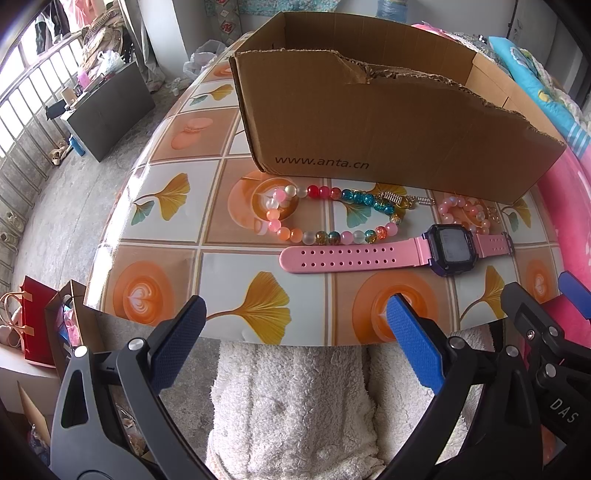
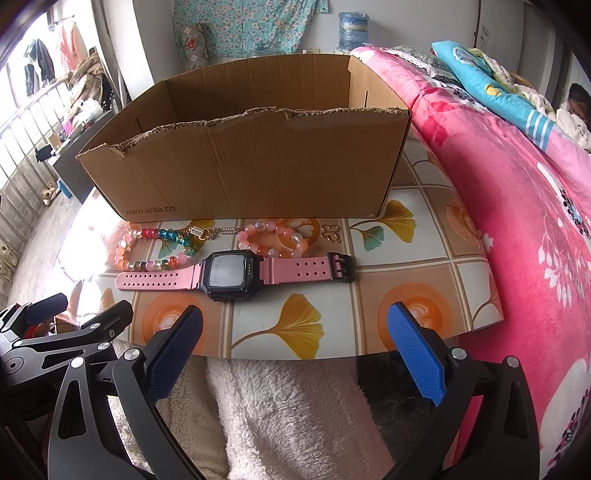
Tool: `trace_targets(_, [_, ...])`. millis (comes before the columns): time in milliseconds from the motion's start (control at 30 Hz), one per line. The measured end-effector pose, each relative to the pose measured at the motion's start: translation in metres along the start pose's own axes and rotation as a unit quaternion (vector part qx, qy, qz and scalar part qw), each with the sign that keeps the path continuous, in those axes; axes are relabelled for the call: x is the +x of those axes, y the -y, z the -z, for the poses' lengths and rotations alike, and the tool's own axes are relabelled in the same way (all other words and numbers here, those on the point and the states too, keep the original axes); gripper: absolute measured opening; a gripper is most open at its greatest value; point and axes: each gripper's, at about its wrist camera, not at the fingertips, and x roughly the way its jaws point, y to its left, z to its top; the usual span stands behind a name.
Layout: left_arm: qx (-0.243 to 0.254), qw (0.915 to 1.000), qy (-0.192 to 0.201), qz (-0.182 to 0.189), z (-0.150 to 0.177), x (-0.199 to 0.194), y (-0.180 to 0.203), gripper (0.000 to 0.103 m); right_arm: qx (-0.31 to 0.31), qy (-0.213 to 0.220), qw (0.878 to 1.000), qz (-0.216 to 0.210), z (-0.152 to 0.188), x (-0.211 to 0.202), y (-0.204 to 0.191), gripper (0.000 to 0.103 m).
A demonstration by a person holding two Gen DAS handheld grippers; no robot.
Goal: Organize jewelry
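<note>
Black-framed left claw and right claw; blue textured pads; silver screws; fleecy white clothing

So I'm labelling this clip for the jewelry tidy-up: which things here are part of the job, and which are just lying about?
Part of the job:
watch
long bead string
pink bracelet
gold charm
cardboard box
left gripper, open
right gripper, open

Just lying about:
pink quilt
fleece
red bag
water jug

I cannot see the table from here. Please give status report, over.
Left gripper and right gripper open, empty, at table edge. Pink watch and two bead bracelets on table, outside cardboard box. Nothing in the way.
</note>
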Motion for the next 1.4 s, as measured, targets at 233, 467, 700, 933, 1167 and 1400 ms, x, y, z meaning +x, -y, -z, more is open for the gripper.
trace_targets(233, [0.000,1.0000,0.000,0.000,-0.0002,-0.0002,-0.0002,0.094,0.000,0.000,1.000,-0.001,0.0005,-0.0003,0.0000,0.098])
trace_targets(467, [0.000,1.0000,0.000,0.000,-0.0002,-0.0003,-0.0001,0.094,0.000,0.000,1.000,0.000,0.0005,-0.0002,0.0001,0.098])
trace_targets(700, [0.000,1.0000,0.000,-0.001,-0.0002,-0.0005,0.0003,0.094,0.001,0.000,1.000,0.000,0.0008,-0.0002,0.0002,0.098])
trace_targets(933, [0.000,1.0000,0.001,-0.001,-0.0001,-0.0004,0.0002,0.094,0.000,0.000,1.000,-0.001,0.0011,-0.0002,0.0004,0.098])
trace_targets(1167, [0.001,1.0000,0.001,-0.001,-0.0002,-0.0006,0.0006,0.094,0.000,0.003,1.000,-0.001,0.0006,-0.0007,0.0003,0.098])
trace_targets(1400, [0.001,1.0000,0.002,0.000,-0.0019,0.0011,-0.0004,0.094,-0.001,0.007,1.000,-0.002,-0.0010,-0.0020,0.0000,0.098])
